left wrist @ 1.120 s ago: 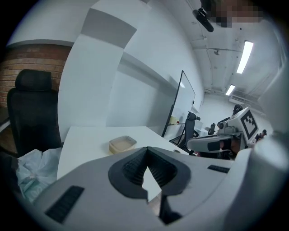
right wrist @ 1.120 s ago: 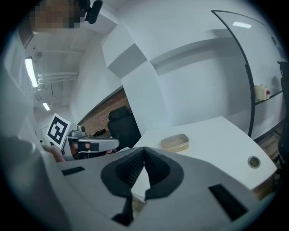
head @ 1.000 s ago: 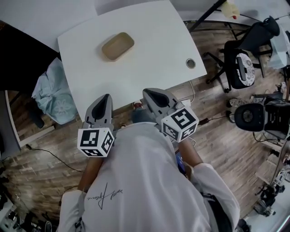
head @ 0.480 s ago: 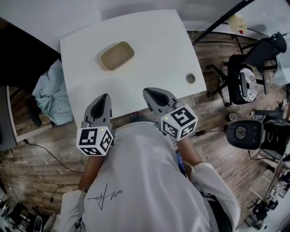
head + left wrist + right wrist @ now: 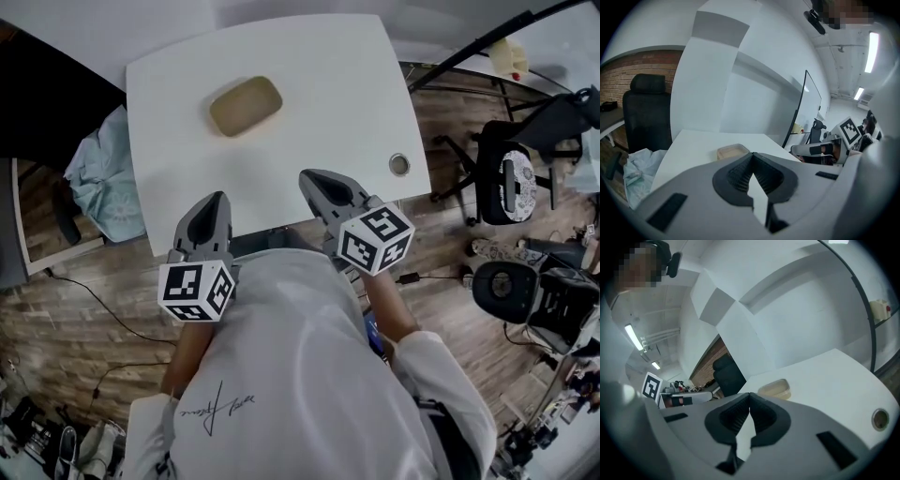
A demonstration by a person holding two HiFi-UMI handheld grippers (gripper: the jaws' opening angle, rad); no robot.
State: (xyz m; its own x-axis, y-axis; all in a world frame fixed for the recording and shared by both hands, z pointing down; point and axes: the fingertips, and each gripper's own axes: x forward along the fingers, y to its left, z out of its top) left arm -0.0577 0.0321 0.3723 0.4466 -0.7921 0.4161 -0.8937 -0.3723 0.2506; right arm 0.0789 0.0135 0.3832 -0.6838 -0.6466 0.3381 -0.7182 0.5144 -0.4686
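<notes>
Nearest of all, the person in a white shirt holds both grippers just short of the counter's (image 5: 328, 84) near edge. The left gripper (image 5: 214, 199) has its jaws pressed together at the tips, with nothing between them, and it points out across the counter. The right gripper (image 5: 311, 177), just to its right, is the same: jaws closed tip to tip, nothing gripped. Its nose reaches slightly farther over the edge.

Farther out, well apart from both grippers, a shallow tan tray (image 5: 246, 105) lies flat on the white counter, left of its middle. It is a rounded rectangle, and its long axis runs mostly left to right, the right end turned a little toward the far side. The left gripper is the nearer of the two to it.

A round cable hole (image 5: 399, 165) sits by the counter's near right corner. A pale blue bundle (image 5: 98, 183) lies on the floor off the left edge.
</notes>
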